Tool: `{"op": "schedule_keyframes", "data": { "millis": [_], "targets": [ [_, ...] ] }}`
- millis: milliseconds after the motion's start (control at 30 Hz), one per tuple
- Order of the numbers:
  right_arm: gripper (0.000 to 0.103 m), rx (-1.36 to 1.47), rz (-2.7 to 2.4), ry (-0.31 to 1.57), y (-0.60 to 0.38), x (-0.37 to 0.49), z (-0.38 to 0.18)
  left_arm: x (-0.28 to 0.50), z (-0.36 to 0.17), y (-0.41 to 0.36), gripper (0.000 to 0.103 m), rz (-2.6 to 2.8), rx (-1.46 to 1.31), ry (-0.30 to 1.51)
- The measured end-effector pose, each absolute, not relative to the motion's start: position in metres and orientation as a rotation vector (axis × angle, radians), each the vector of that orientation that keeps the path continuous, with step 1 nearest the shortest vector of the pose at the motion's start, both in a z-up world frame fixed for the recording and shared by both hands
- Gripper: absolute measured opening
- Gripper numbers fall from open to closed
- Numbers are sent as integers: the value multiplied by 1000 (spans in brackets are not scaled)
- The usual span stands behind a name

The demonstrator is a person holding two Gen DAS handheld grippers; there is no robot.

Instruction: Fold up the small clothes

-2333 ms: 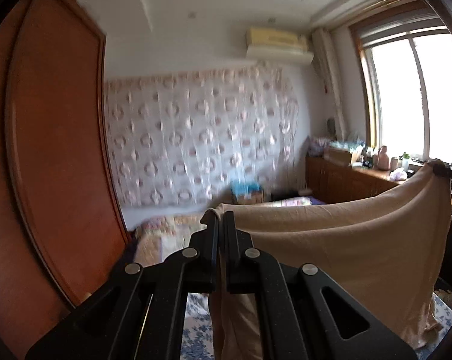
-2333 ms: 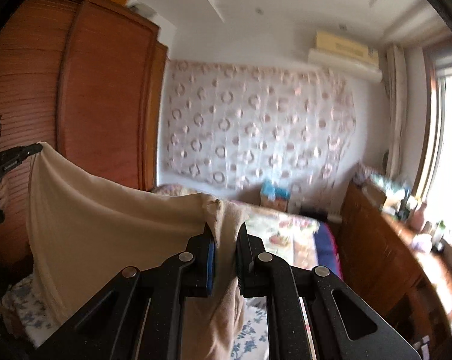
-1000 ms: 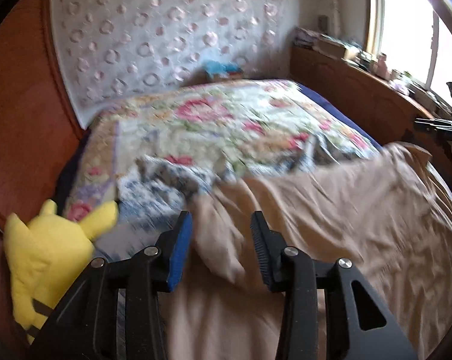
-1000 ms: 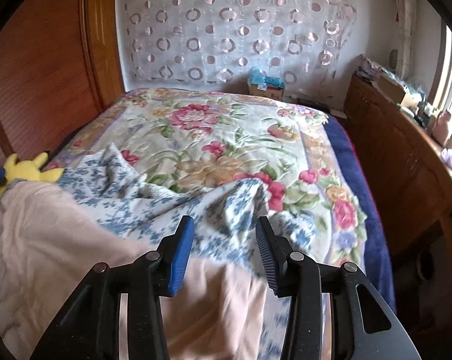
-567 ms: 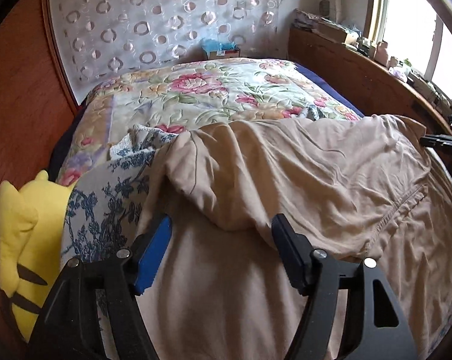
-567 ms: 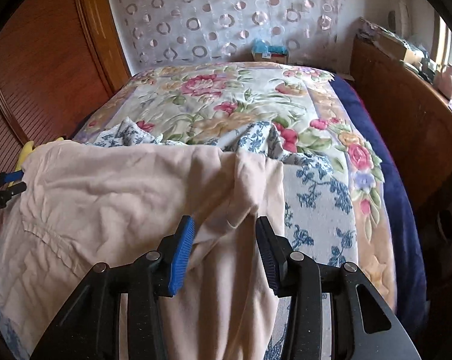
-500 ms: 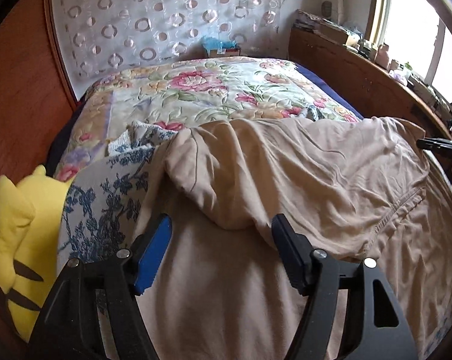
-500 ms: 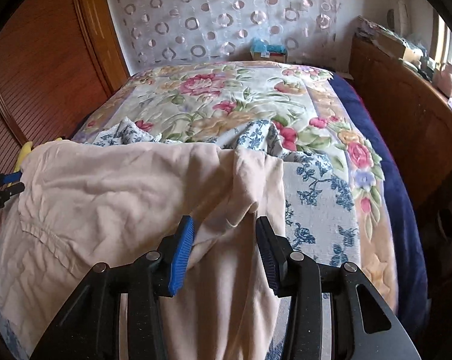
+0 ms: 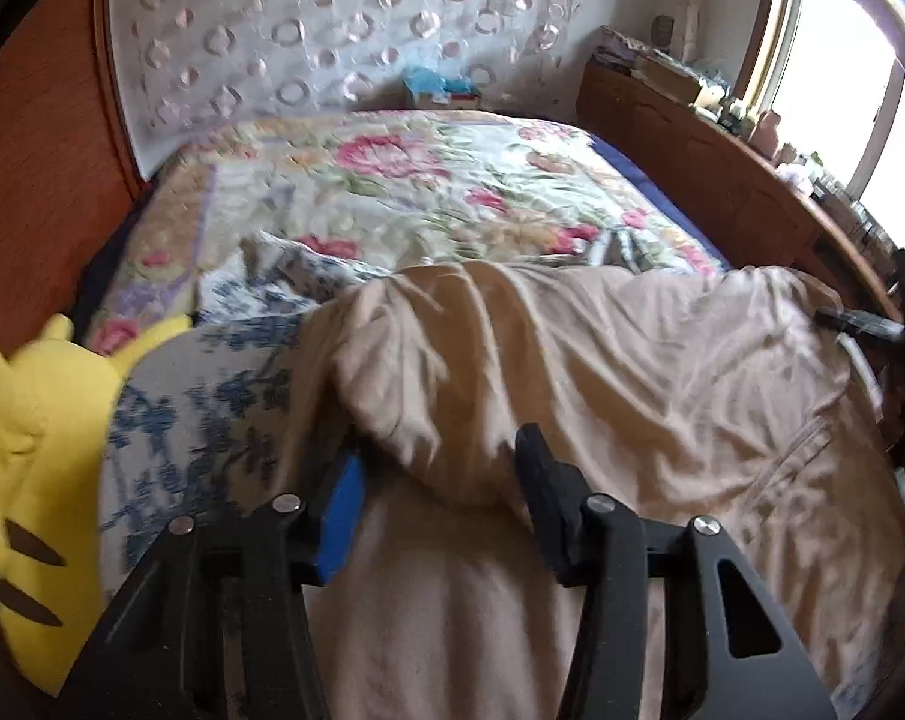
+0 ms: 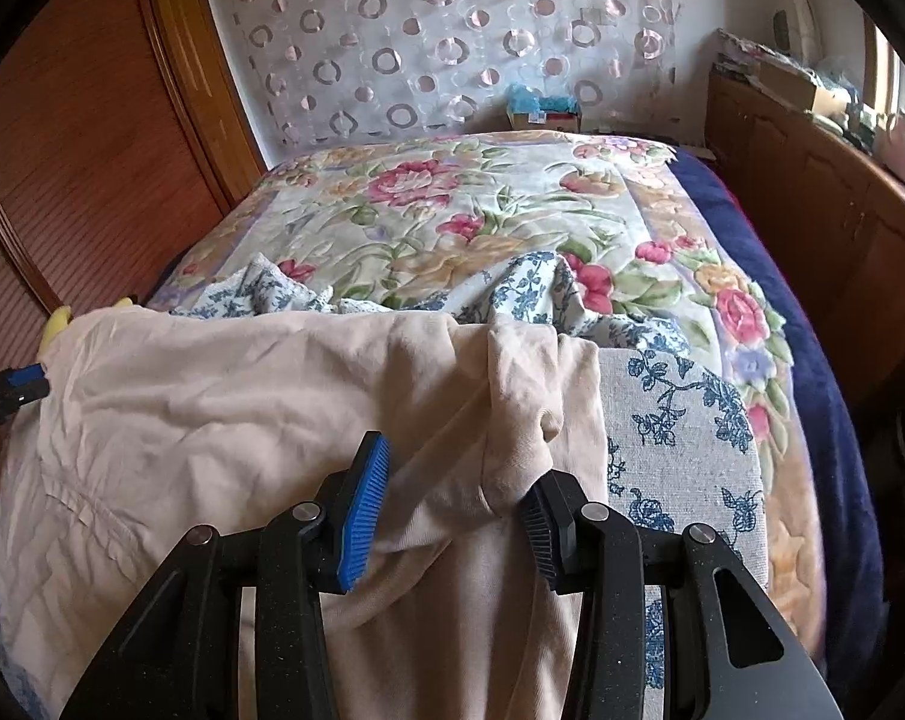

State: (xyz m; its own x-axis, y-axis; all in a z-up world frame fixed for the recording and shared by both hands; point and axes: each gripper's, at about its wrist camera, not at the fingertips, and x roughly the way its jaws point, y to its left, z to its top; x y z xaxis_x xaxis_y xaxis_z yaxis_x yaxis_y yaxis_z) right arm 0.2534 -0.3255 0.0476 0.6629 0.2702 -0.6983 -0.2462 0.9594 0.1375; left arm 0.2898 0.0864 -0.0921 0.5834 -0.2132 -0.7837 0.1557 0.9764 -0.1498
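Yellow plush toy (image 9: 26, 450) at far left, by the blue-print cloth (image 9: 212, 414). Beige garment (image 9: 632, 396) was held up taut in the air btwn both claws 2.3 s back; now it's down on the bed, spread over the print cloth w/ the floral quilt (image 10: 512, 222) beyond. Left gripper (image 9: 437, 486): released, jaws just narrowing, a fabric fold btwn them, not pinched. Right gripper (image 10: 452, 498): released too, straddling a bunched corner.

Beige garment (image 10: 224, 396), formerly held aloft, now released onto bed (image 10: 512, 210)
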Motion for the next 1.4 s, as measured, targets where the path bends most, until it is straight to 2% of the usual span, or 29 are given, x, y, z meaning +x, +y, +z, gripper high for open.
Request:
{"op": "schedule_keyframes", "data": {
  "millis": [167, 233, 300, 333, 400, 433, 467, 500, 600, 1000, 1400],
  "targets": [
    [44, 17, 278, 796, -315, 263, 43, 301, -91, 94, 48, -197, -120, 916],
    [44, 10, 276, 796, -313, 263, 43, 301, -88, 97, 42, -201, -148, 901],
    [44, 2, 272, 797, -311, 264, 43, 302, -88, 98, 26, -206, -151, 901],
    [44, -2, 271, 797, -311, 264, 44, 302, -90, 96, 22, -208, -143, 907],
    [44, -18, 269, 800, -308, 265, 44, 303, -92, 93, 9, -204, -124, 906],
    [44, -24, 277, 798, -307, 265, 46, 303, -92, 93, 7, -196, -118, 903],
    [37, -28, 295, 794, -305, 264, 47, 303, -90, 93, 7, -192, -118, 899],
    [22, -30, 316, 790, -303, 264, 49, 301, -88, 94, 6, -190, -120, 889],
    [5, -29, 350, 761, -300, 263, 54, 295, -78, 92, 5, -178, -114, 843],
    [4, 80, 428, 540, -321, 219, 105, 250, -13, 93, 5, -148, -112, 657],
    [4, 44, 439, 428, -342, 128, 102, 179, 21, 98, 5, -145, -117, 566]
  ]
}}
